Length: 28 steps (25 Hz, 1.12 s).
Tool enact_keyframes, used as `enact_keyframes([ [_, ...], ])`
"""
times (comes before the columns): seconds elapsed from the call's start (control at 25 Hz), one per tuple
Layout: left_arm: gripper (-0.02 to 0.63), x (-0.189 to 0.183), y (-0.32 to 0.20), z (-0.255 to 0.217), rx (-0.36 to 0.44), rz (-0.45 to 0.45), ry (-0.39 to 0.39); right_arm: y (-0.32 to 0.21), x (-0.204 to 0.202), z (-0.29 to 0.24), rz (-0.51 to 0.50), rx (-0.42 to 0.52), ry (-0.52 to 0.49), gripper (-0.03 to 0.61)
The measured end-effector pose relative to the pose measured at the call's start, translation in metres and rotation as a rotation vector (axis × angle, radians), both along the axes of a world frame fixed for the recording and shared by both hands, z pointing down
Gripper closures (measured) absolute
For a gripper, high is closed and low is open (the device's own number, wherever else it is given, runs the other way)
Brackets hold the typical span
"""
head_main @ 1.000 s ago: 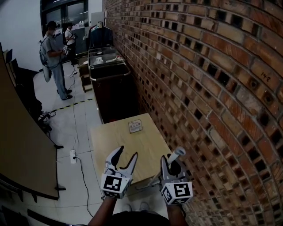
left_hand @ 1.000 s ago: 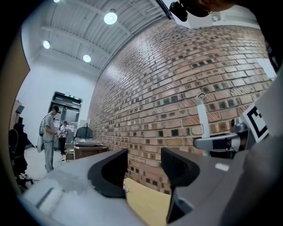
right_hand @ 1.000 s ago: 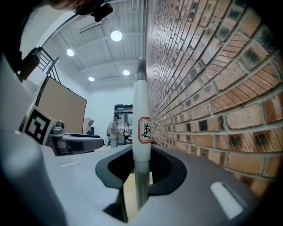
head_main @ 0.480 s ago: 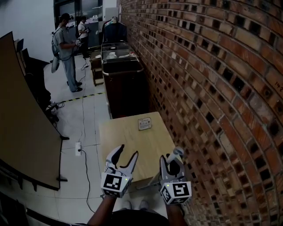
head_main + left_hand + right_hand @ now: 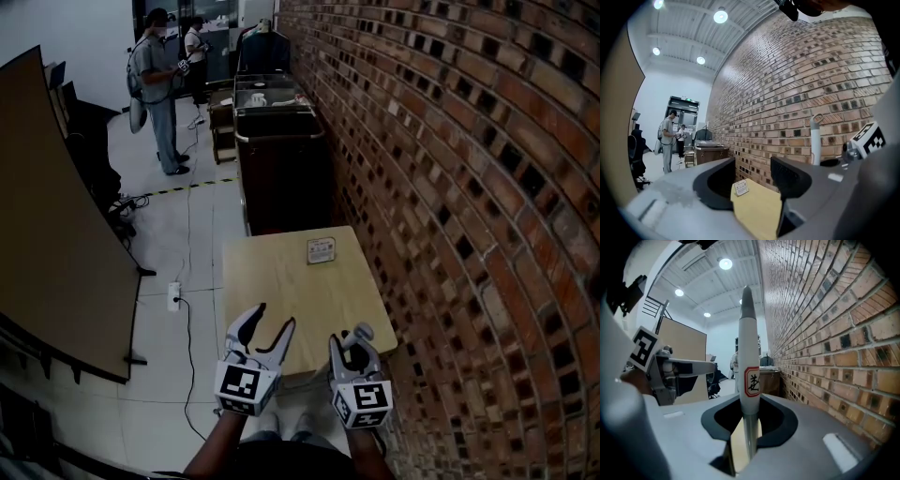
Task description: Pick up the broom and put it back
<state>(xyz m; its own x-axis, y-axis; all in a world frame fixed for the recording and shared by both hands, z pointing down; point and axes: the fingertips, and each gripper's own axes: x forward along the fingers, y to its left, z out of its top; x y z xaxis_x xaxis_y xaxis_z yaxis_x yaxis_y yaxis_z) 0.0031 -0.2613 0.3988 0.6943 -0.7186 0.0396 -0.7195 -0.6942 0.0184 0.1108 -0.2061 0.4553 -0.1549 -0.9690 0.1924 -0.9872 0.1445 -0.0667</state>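
at twelve o'clock from both grippers, a pale wooden table (image 5: 281, 291) close beside a brick wall (image 5: 450, 187) that runs along the whole three o'clock side, with a small card (image 5: 321, 249) lying on its far end. near edge of the table just ahead of the jaws. beyond it, again at twelve, a dark cabinet (image 5: 286, 187) by the same wall. far off at eleven o'clock, two people (image 5: 161, 84) standing on the tiled floor (image 5: 187, 244), well apart from the table. at nine o'clock a big brown board (image 5: 56, 244), and between board and table a white power strip (image 5: 174, 296) with a black cable (image 5: 185, 366) trailing over the tiles. left gripper (image 5: 272, 319) spread wide and empty, only table top and card seen through the gap. right gripper (image 5: 354, 347), at three o'clock of the left, pressed together on the white broom handle (image 5: 749, 357), held upright near the wall, with a red-bordered label (image 5: 751, 381) just above the pads. only the handle's tip seen from the head view; lower shaft and bristles out of sight below the gripper. marks on label and card too unclear to read.
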Motion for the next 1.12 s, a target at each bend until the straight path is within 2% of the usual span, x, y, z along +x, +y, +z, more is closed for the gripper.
enact_keyframes([
  [0.2, 0.380, -0.006, 0.000, 0.019, -0.049, -0.014, -0.025, 0.000, -0.009, 0.027, -0.025, -0.062, -0.010, 0.495],
  [0.4, 0.380, -0.017, 0.003, 0.052, -0.106, -0.019, -0.100, -0.002, -0.018, 0.063, -0.054, -0.131, -0.008, 0.495],
  [0.64, 0.380, -0.019, 0.001, 0.072, -0.123, -0.045, -0.062, 0.001, -0.030, 0.137, -0.084, -0.274, 0.021, 0.494],
  [0.96, 0.379, -0.024, -0.003, 0.114, -0.198, -0.070, -0.102, 0.000, -0.046, 0.242, -0.154, -0.461, 0.071, 0.495],
  [1.12, 0.379, -0.031, 0.001, 0.134, -0.241, -0.085, -0.120, 0.007, -0.046, 0.277, -0.171, -0.526, 0.085, 0.495],
])
